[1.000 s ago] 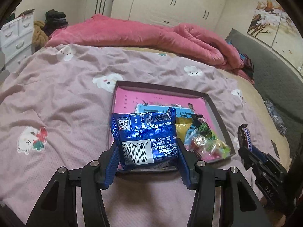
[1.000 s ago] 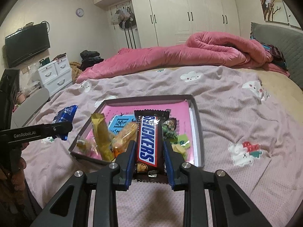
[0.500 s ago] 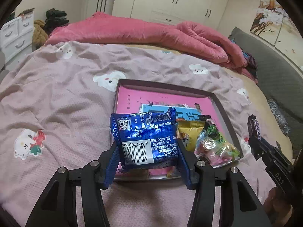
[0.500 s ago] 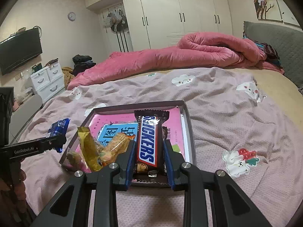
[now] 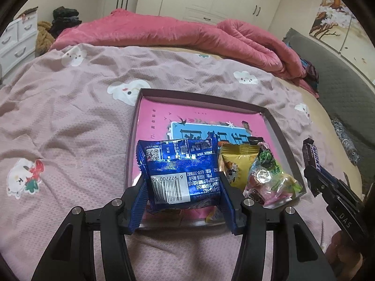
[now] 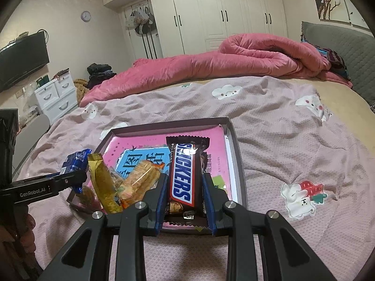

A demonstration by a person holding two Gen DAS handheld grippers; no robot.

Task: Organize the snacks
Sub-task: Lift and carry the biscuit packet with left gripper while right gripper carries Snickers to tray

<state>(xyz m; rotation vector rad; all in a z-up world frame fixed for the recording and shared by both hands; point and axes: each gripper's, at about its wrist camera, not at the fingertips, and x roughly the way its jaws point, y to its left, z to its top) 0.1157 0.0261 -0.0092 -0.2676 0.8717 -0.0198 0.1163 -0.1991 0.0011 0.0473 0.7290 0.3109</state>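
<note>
Here the left gripper [image 5: 184,188] pinches a blue packet [image 5: 181,171] between its pads, held over the near edge of the tray [image 5: 199,96]. The right gripper [image 6: 184,193] is clamped on a Snickers bar [image 6: 185,173], also above the tray's near edge, toward its right side.

The risk, as I judge it, is crowding. A yellow packet [image 5: 236,161] and a clear bag of sweets [image 5: 269,180] already sit piled at about 2 o'clock from the left gripper, leaning on the tray's near rim. Dropping the blue packet there could push them over the low wall onto the bedspread [image 5: 65,121]. The slick wrappers may also slip if either grip loosens early.

The tray holds those snacks at its near end, plus what looks like a biscuit pack [image 6: 140,180], though that view is distorted. Its far half, at 12 o'clock, shows only the pink printed liner [image 5: 161,119].
</note>
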